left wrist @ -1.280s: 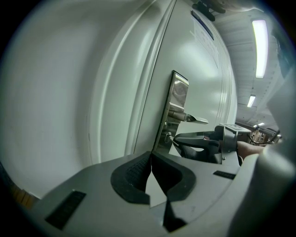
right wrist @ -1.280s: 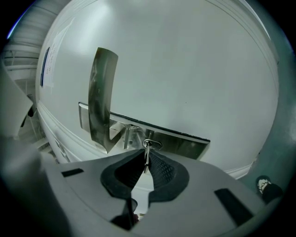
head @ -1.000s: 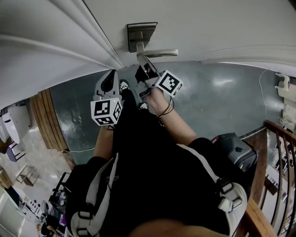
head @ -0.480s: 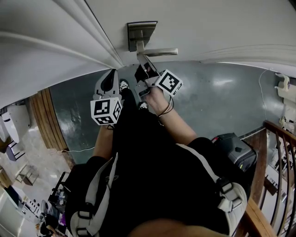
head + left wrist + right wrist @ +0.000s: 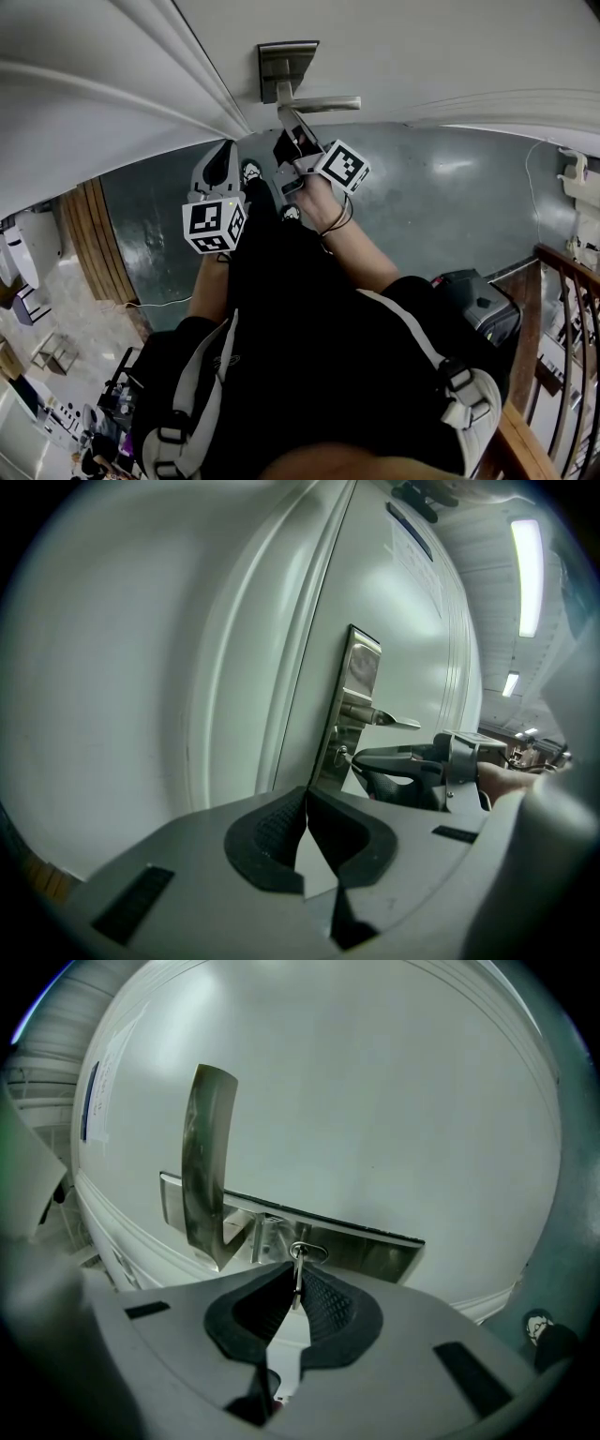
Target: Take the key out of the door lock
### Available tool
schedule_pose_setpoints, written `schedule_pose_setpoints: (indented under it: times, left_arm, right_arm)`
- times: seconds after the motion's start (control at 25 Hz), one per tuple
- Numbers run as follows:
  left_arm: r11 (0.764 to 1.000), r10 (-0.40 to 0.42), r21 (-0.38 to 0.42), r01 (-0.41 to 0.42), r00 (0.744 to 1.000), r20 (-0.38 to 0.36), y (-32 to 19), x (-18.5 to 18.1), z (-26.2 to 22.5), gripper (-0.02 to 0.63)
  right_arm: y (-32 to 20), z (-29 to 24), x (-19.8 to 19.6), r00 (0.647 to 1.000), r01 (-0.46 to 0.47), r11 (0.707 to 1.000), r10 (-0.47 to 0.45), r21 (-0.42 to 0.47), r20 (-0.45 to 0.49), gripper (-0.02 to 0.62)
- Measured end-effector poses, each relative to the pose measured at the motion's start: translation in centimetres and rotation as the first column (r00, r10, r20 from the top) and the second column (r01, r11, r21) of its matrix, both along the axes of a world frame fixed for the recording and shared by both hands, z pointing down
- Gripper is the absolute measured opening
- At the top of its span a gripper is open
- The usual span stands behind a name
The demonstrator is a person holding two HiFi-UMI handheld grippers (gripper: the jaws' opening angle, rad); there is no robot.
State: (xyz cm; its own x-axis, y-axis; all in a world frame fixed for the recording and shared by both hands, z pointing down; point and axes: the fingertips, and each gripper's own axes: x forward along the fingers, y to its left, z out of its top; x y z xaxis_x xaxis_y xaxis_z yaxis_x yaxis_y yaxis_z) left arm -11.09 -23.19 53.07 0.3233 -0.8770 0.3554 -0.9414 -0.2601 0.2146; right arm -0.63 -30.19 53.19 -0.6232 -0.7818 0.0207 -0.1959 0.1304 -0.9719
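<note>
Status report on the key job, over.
Right claw shut on key, key in lock. Left claw shut, empty. Nothing in the way.

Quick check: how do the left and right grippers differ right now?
The right gripper is shut on the key in the lock plate; the left gripper is shut on nothing. The right sits just under the handle; the left hangs back from the door. Both are closed.

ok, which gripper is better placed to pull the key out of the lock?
Right gripper: its fingers are shut on the key, which sits in the lock. The left gripper is shut, empty, and held back from the door.
</note>
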Motion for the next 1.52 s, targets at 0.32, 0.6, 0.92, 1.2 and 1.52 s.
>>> schedule_pose_setpoints:
  times: [0.32, 0.6, 0.92, 1.2, 1.52]
  left_arm:
    - [1.000, 0.000, 0.002, 0.000, 1.000, 0.002, -0.1, 0.1, 0.3, 0.025]
    - [1.000, -0.005, -0.001, 0.005, 1.000, -0.002, 0.1, 0.0, 0.3, 0.025]
    - [1.000, -0.003, 0.003, 0.003, 1.000, 0.005, 0.2, 0.1, 0.2, 0.025]
    - [1.000, 0.000, 0.001, 0.000, 1.000, 0.007, 0.5, -0.1, 0.0, 0.025]
    - [1.000, -0.001, 0.007, 0.001, 1.000, 0.004, 0.6, -0.5, -0.3, 0.025]
  right_arm:
    - [-0.1, 0.6, 0.3, 0.999, 0.015, 1.000, -0.015, 0.000, -0.035, 0.032]
    - [0.6, 0.6, 0.6, 0.999, 0.014, 1.000, -0.015, -0.012, -0.045, 0.028]
    - [0.6, 0.9, 0.6, 0.999, 0.007, 1.000, -0.008, -0.009, -0.031, 0.028]
    - [0.7, 1.0, 0.6, 1.000, -0.001, 1.000, 0.000, -0.027, -0.009, 0.031]
    - [0.3, 0.8, 0.3, 0.999, -0.021, 0.999, 0.022, -0.038, 0.036, 0.034]
